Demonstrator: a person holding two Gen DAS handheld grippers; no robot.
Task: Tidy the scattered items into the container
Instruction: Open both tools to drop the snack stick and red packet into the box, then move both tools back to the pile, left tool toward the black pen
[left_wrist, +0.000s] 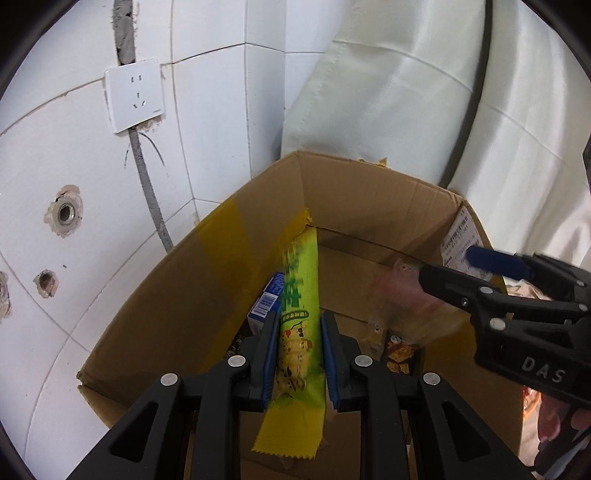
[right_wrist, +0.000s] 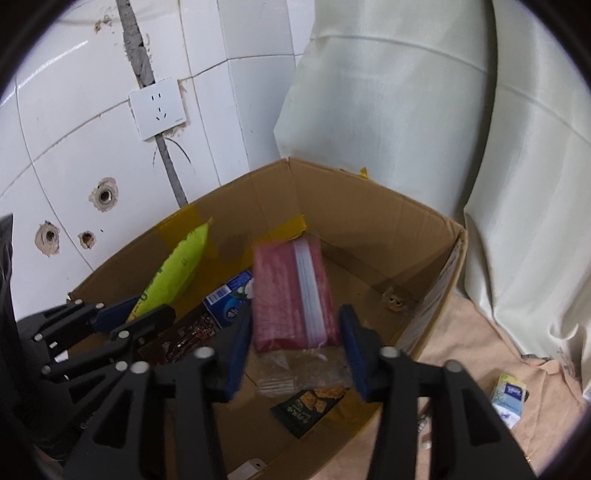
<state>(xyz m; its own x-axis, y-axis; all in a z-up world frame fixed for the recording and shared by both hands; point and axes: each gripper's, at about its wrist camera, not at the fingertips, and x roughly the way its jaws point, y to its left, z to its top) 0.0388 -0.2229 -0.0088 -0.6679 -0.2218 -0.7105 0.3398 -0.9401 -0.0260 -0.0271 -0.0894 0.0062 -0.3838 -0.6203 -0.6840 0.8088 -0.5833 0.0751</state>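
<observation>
Left wrist view showed my left hand-held gripper (left_wrist: 298, 354) pinching the light, crinkly green snack packet (left_wrist: 297, 314) mid-length over the cardboard box (left_wrist: 177, 295), while my right hand-held gripper (right_wrist: 295, 350) stood spread around the soft pink packet (right_wrist: 291, 295).

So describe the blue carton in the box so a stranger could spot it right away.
Find the cardboard box in the tiled corner. Inside, near its left wall, the blue carton stands between the green packet and the red pack. It alone is blue, with a barcode.

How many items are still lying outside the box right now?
1 visible: a small tissue pack on the tan cloth right of the cardboard box. Others may lie outside the camera views.
</observation>
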